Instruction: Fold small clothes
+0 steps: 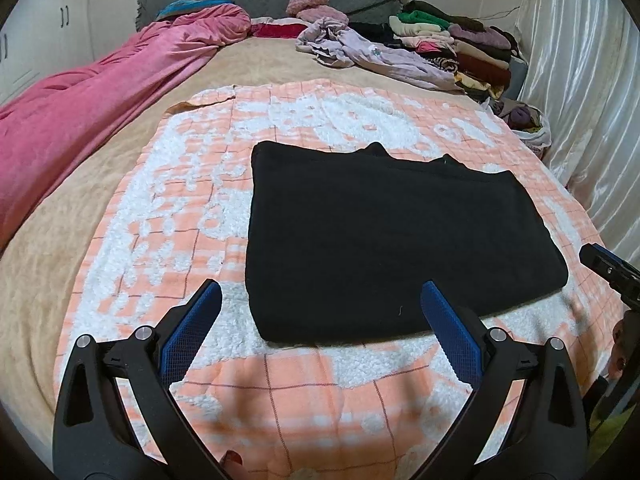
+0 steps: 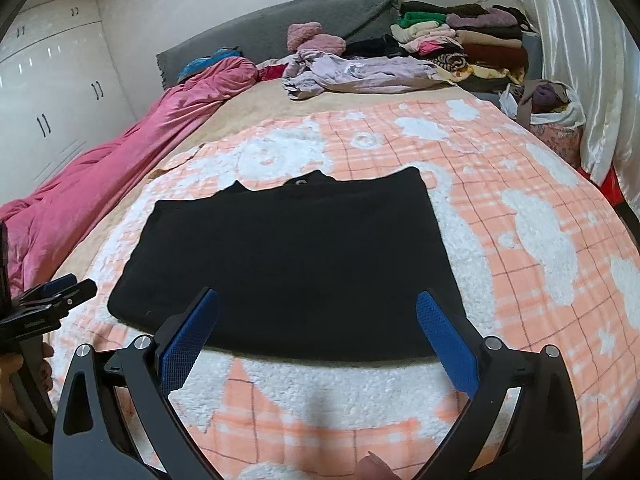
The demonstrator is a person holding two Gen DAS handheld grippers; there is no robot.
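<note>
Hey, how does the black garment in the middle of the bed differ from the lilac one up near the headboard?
The black garment lies flat and squared off, apparently folded; the lilac garment is crumpled and spread loosely.
The black garment rests on the peach-and-white blanket; the lilac garment sits beyond it on the tan cover, beside the stack of folded clothes.
Neither is touched by a gripper; both lie on the same bed.

folded garment (image 1: 384, 240) on blanket (image 1: 168, 208), clothes pile (image 1: 452, 44) behind, quilt (image 1: 100, 92) left
</note>
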